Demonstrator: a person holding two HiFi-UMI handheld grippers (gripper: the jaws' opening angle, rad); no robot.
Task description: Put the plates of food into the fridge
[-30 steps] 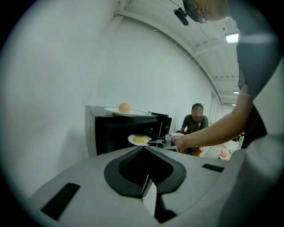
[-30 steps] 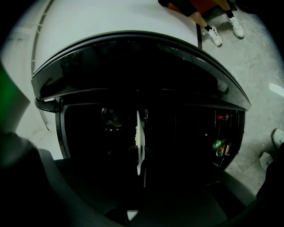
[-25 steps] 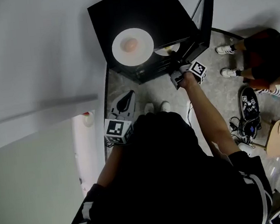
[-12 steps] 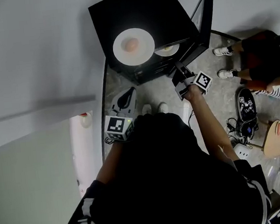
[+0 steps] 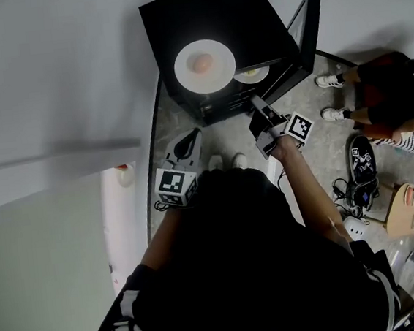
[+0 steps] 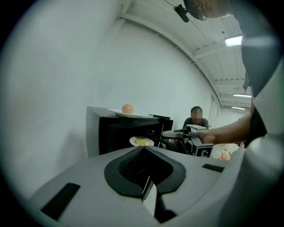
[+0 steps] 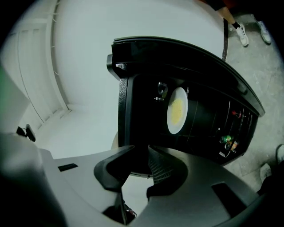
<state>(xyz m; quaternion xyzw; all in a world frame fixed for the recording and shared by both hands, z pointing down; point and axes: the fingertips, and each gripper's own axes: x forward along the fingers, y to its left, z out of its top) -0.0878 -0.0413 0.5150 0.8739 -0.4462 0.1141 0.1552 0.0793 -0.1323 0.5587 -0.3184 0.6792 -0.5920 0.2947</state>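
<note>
A black mini fridge [image 5: 210,17] stands with its door [image 5: 308,25] swung open to the right. On its top lies a white plate with a round orange food [image 5: 204,66], seen too as that plate [image 6: 126,111] in the left gripper view. A second plate with yellow food [image 5: 252,75] [image 7: 177,111] [image 6: 141,142] rests inside on a shelf. My right gripper [image 5: 259,116] [image 7: 140,150] hovers just outside the opening; its jaws have just been opening and nothing is between them. My left gripper [image 5: 184,147] [image 6: 143,148] hangs back lower left, shut and empty.
A white wall runs along the left. A seated person's legs and shoes [image 5: 386,83] are to the right of the fridge door. Cables and gear [image 5: 366,170] lie on the floor at right. The door shelf holds cans [image 7: 226,141].
My right gripper has let go of the yellow-food plate, opened, and drawn back and up from the fridge opening. The plate stays inside. My left gripper has kept still.
</note>
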